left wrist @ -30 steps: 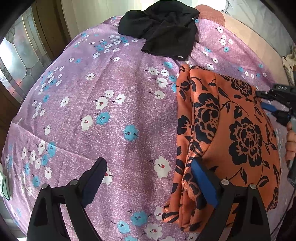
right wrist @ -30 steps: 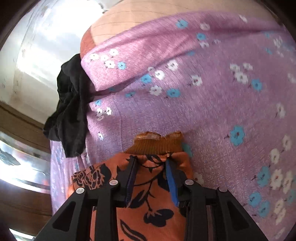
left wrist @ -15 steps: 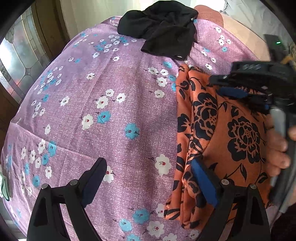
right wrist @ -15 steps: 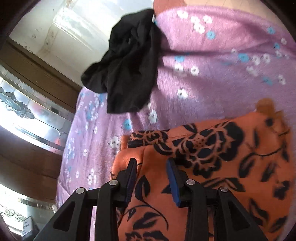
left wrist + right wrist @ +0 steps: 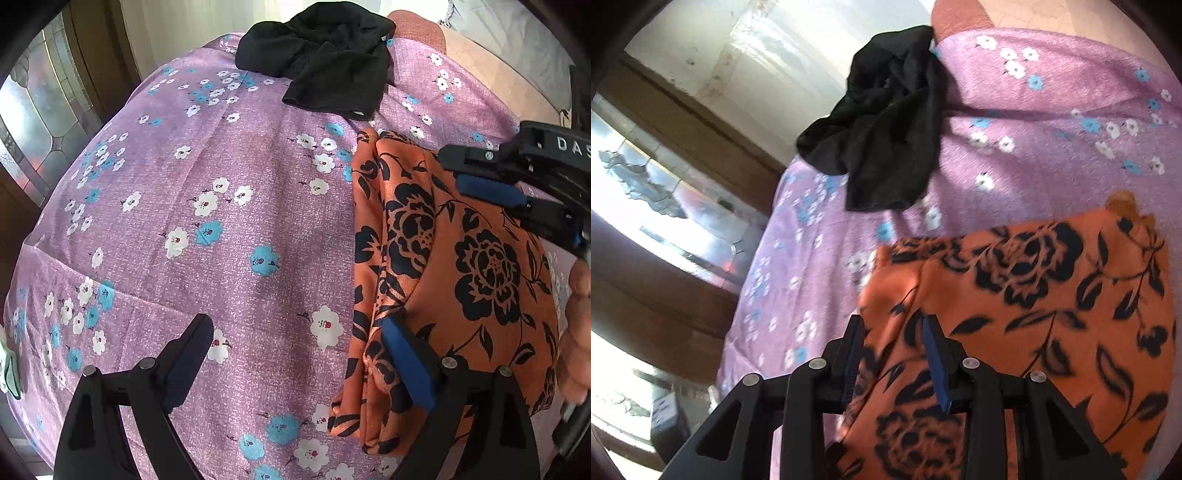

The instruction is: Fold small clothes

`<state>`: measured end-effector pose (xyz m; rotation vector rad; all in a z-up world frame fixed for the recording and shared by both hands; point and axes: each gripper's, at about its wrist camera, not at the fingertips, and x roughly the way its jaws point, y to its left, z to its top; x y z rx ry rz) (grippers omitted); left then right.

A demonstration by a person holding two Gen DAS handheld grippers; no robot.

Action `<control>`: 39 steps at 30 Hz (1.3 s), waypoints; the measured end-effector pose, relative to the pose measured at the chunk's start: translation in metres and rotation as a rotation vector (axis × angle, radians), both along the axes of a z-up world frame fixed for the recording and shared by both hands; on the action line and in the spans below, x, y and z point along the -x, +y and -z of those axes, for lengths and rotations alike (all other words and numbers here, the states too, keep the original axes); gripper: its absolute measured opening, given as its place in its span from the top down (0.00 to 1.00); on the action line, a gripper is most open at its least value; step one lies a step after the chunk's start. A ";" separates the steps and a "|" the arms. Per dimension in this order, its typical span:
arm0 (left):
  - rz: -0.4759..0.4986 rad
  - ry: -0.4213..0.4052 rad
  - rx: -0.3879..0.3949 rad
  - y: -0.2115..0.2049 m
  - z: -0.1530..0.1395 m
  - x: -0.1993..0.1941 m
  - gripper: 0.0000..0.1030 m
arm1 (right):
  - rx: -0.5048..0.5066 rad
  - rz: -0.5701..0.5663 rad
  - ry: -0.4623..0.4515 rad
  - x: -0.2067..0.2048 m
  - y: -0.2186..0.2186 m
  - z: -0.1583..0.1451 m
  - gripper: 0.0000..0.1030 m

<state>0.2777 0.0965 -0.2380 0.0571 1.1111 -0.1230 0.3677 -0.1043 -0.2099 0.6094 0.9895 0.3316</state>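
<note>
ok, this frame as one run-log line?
step: folding | left gripper: open, over bedsheet | right gripper: part open above orange floral garment, not gripping | black garment: unfolded, far end

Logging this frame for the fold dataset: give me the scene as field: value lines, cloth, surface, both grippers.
surface: purple floral sheet
garment in work: orange floral garment, folded, lying flat on the sheet
other garment: black garment, crumpled, at the far end of the sheet, apart from the orange one
left gripper: open wide, its right finger over the orange garment's near edge, nothing clamped
right gripper: jaws narrowly apart above the orange garment, fabric visible between them; grip cannot be judged
</note>
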 end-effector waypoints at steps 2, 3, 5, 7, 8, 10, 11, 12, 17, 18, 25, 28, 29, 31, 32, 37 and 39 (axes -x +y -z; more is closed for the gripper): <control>0.000 -0.002 -0.004 0.000 0.000 0.001 0.09 | -0.016 -0.012 0.013 0.001 0.005 0.005 0.64; 0.001 -0.002 -0.006 0.000 0.000 0.001 0.09 | -0.010 -0.013 0.020 -0.001 0.009 0.009 0.64; 0.001 -0.003 -0.008 -0.001 0.000 0.001 0.09 | 0.010 -0.007 0.032 -0.005 0.013 0.019 0.63; 0.000 -0.001 -0.006 -0.001 0.000 0.000 0.09 | 0.028 -0.001 0.028 -0.006 0.015 0.024 0.65; 0.000 0.000 -0.007 -0.001 0.000 0.000 0.09 | 0.048 -0.002 0.019 -0.008 0.017 0.025 0.65; 0.001 -0.001 -0.010 -0.002 0.000 -0.001 0.09 | 0.064 -0.006 0.018 -0.009 0.018 0.025 0.65; 0.003 -0.002 -0.012 -0.002 0.000 -0.001 0.09 | 0.066 -0.008 0.019 -0.010 0.017 0.024 0.65; 0.004 -0.003 -0.014 -0.002 0.000 -0.001 0.09 | 0.066 -0.010 0.022 -0.010 0.016 0.023 0.65; 0.005 -0.007 -0.017 -0.003 0.000 -0.001 0.09 | 0.009 0.011 0.016 0.010 0.000 0.012 0.65; 0.005 -0.009 -0.020 -0.003 0.000 0.000 0.09 | 0.007 0.017 0.006 0.017 -0.003 0.008 0.65; 0.005 -0.013 -0.023 -0.002 0.000 0.001 0.09 | 0.038 0.033 -0.009 0.051 -0.017 -0.002 0.64; 0.008 -0.014 -0.027 -0.002 0.000 0.001 0.09 | 0.062 0.028 0.040 0.048 -0.014 0.014 0.64; 0.009 -0.014 -0.029 -0.002 0.000 0.001 0.09 | 0.069 0.029 0.056 0.045 -0.012 0.021 0.65; 0.009 -0.010 -0.025 -0.001 0.000 0.000 0.09 | 0.083 0.029 0.037 0.046 -0.010 0.022 0.65; 0.010 -0.007 -0.021 -0.001 0.000 -0.001 0.09 | 0.093 0.024 0.031 0.047 -0.009 0.020 0.65; 0.012 -0.026 0.030 0.009 -0.011 -0.004 0.10 | 0.022 0.044 0.026 0.065 -0.030 0.004 0.65; -0.002 -0.063 0.067 0.019 -0.022 -0.004 0.10 | -0.005 0.090 -0.022 0.088 -0.051 -0.008 0.61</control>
